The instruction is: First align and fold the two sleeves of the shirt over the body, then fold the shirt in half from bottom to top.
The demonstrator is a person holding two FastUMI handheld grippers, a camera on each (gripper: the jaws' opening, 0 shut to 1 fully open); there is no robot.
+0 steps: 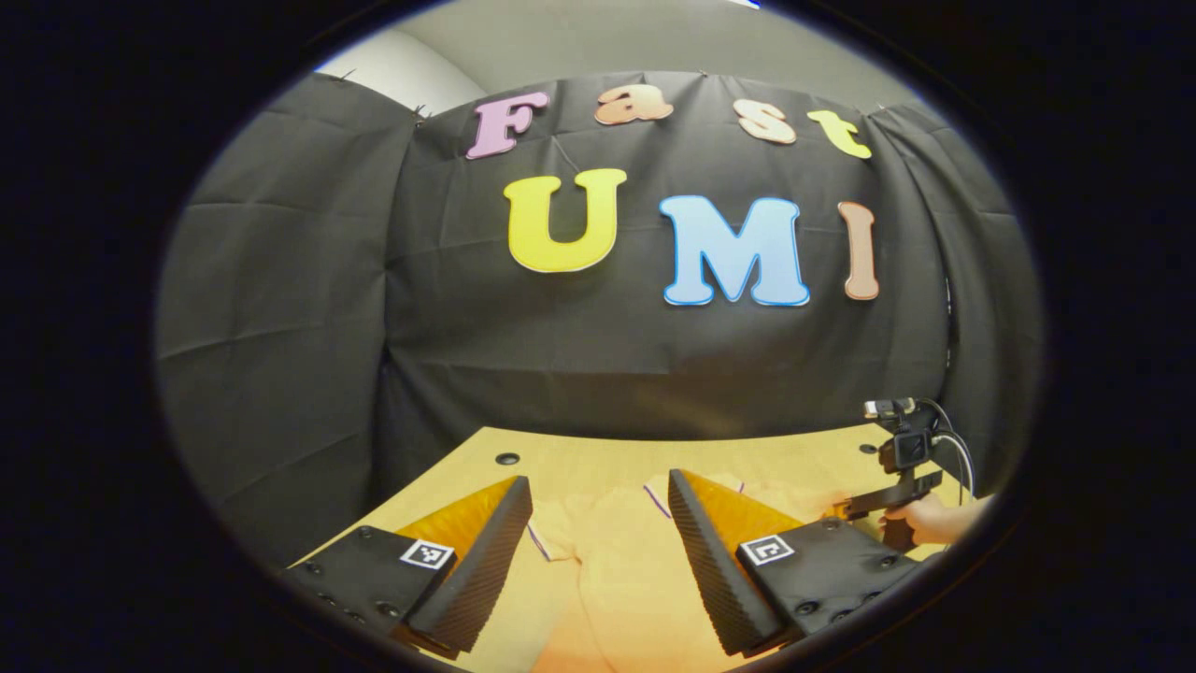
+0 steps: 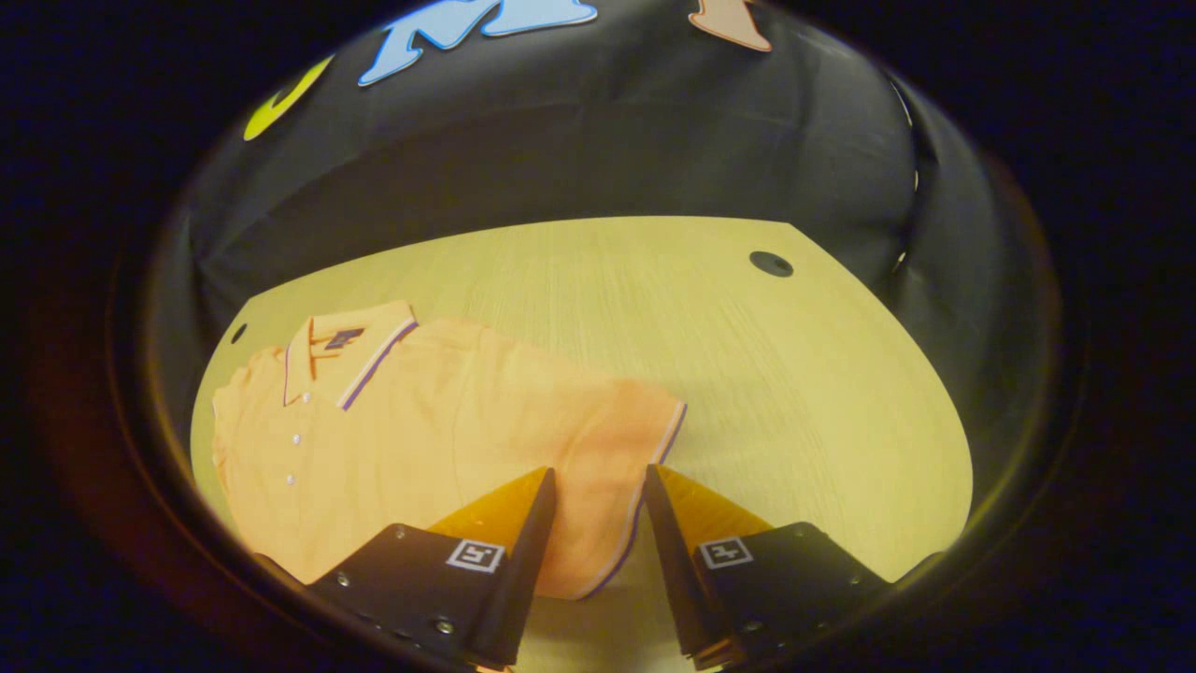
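Orange shirt [image 2: 448,421] lies flat on the surface [image 2: 794,374], sleeves unfolded. Right gripper [image 2: 598,495] fingers apart, straddling the sleeve [image 2: 617,449] hem; left gripper [image 1: 598,505] fingers apart above the shirt. Sleeve-fold step apparently starting; next move needs both to pinch cloth.

No legible text or labels.

Shirt [image 2: 420,421] flat on table [image 2: 794,374]; sleeve [image 2: 626,439] between right gripper [image 2: 598,486] fingers; collar [image 2: 350,350] far left.
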